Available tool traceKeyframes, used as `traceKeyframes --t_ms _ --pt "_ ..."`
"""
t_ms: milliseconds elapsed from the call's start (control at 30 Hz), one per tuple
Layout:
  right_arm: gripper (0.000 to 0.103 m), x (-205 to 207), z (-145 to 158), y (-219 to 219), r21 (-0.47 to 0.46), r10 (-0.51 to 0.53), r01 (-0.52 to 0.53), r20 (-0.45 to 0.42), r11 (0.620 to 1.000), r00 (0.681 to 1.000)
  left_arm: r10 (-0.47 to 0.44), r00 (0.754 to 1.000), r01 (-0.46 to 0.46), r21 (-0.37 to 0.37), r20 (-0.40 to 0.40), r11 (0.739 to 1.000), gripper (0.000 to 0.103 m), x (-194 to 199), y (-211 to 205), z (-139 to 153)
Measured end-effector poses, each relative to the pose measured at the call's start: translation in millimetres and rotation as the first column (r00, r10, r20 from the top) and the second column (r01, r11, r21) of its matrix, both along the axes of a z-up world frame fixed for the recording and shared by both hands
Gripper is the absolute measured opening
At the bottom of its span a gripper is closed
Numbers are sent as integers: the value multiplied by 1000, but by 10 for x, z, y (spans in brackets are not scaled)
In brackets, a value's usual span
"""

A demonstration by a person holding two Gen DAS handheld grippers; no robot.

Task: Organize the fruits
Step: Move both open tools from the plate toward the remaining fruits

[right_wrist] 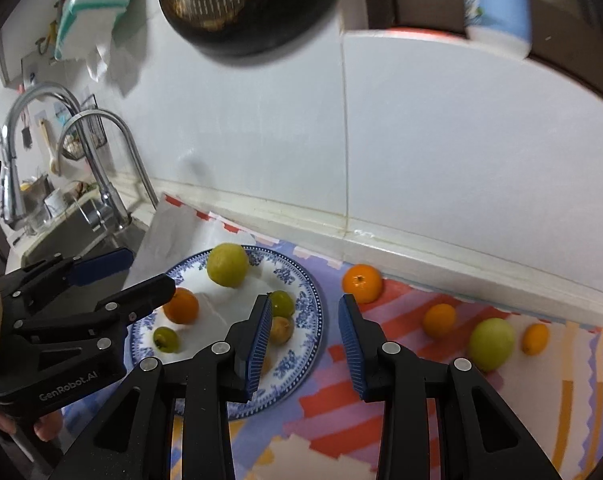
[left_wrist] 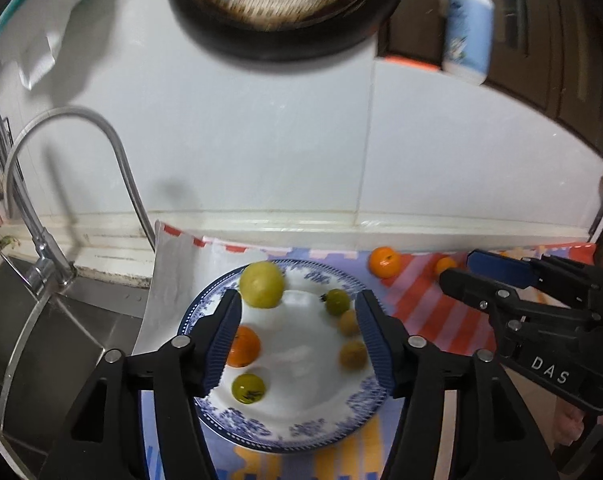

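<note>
A blue-patterned white plate (left_wrist: 333, 424) (right_wrist: 305, 304) holds several fruits: a large yellow-green one (left_wrist: 261, 284) (right_wrist: 227, 265), an orange one (left_wrist: 243, 346) (right_wrist: 181, 306), and small green and brownish ones (left_wrist: 248, 388). My left gripper (left_wrist: 297, 300) is open and empty just above the plate; it also shows in the right wrist view (right_wrist: 145, 272). My right gripper (right_wrist: 305, 300) is open and empty over the plate's right rim. On the mat to the right lie an orange (right_wrist: 362, 283) (left_wrist: 384, 262), a smaller orange (right_wrist: 440, 320), a green fruit (right_wrist: 492, 343) and a small yellow-orange one (right_wrist: 536, 338).
A colourful mat (right_wrist: 333, 412) covers the counter. A sink (left_wrist: 41, 332) with a curved tap (left_wrist: 41, 240) lies to the left. A white tiled wall (left_wrist: 285, 152) stands behind. A dark strainer (left_wrist: 277, 0) and a white-blue bottle (left_wrist: 467, 28) are overhead.
</note>
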State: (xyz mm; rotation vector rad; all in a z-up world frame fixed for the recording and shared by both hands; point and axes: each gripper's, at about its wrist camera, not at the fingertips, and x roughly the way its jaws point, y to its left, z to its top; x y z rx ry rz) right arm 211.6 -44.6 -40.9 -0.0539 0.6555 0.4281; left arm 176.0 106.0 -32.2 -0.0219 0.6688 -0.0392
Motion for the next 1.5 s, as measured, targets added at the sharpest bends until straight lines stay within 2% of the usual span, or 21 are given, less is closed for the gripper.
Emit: traceKeyframes --t_ms 133,233,333,467,600,667,800,933,1267,1500 --pt "36 -222 136 -179 17 -29 29 25 999 999 -9 999 9 1 47 1000 70 -180 -123 170" --pt "44 -356 213 -322 28 -67 66 45 997 997 -17 997 17 5 71 1000 74 -271 -217 261" --pt "44 -482 276 -453 22 -102 101 67 995 992 -31 995 30 15 95 999 80 -367 -326 352" --pt "50 -653 346 -644 33 -157 155 97 987 983 -50 991 47 26 121 999 85 -477 -473 438" --pt "50 -791 390 -785 29 -209 207 125 978 970 -73 987 70 30 140 997 86 -535 -595 474" --pt "55 -843 396 -856 23 -234 233 136 972 963 -83 985 80 26 149 996 86 -551 -652 485" --pt "56 -898 412 -1012 22 -277 276 143 961 950 -103 980 99 30 168 995 86 -557 -783 498" --pt "56 -929 414 -1169 21 -302 302 148 953 942 -129 975 120 60 184 991 86 -528 -934 474" --pt "56 -784 284 -1483 -6 -373 377 134 926 918 -151 975 141 70 162 988 86 -299 -1217 327" --pt "56 -613 171 -1598 5 -378 379 99 925 921 -186 972 176 78 146 981 85 -101 -1342 190"
